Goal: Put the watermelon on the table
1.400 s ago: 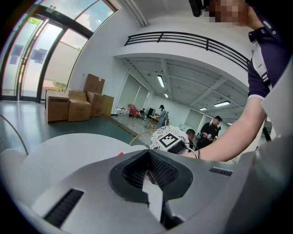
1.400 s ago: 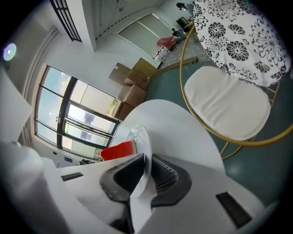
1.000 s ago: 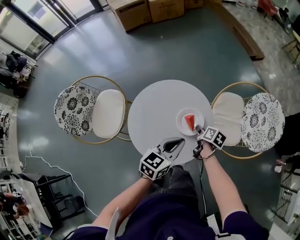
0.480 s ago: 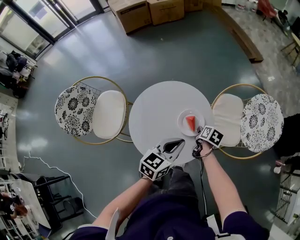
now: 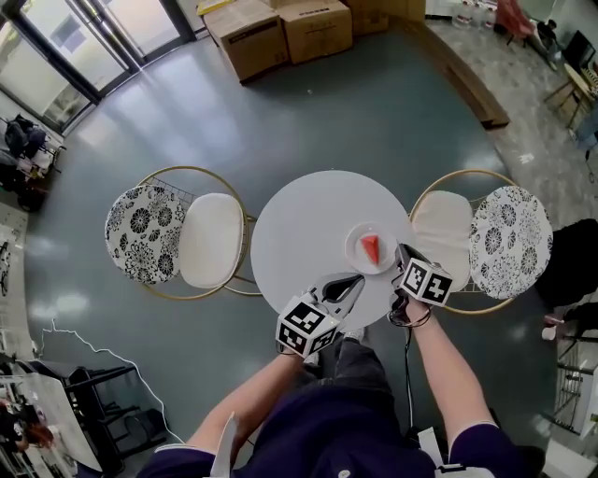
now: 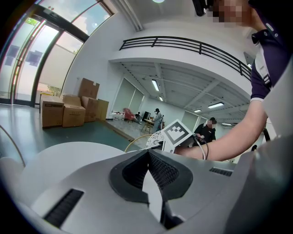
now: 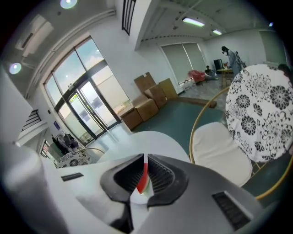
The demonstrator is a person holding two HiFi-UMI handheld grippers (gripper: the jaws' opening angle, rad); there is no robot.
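Note:
A red watermelon wedge (image 5: 372, 248) lies on a small white plate (image 5: 357, 254) at the right side of the round white table (image 5: 299, 224). My right gripper (image 5: 400, 250) is at the plate's near right rim, apart from the wedge. In the right gripper view its jaws (image 7: 145, 157) stand open by a narrow slit, and the wedge (image 7: 143, 180) shows through it, on the plate beyond. My left gripper (image 5: 360, 278) hovers over the table's near edge, left of the plate. It is shut (image 6: 148, 151) with nothing in it.
A gold-framed chair with a white seat and a flowered back stands on each side of the table, one left (image 5: 177, 238) and one right (image 5: 486, 238). Cardboard boxes (image 5: 280, 28) stand on the grey floor far behind. My legs are at the table's near edge.
The right gripper has drawn back slightly from the plate toward me. The wedge stays on the plate and the left gripper holds its place. The head view has shifted a little.

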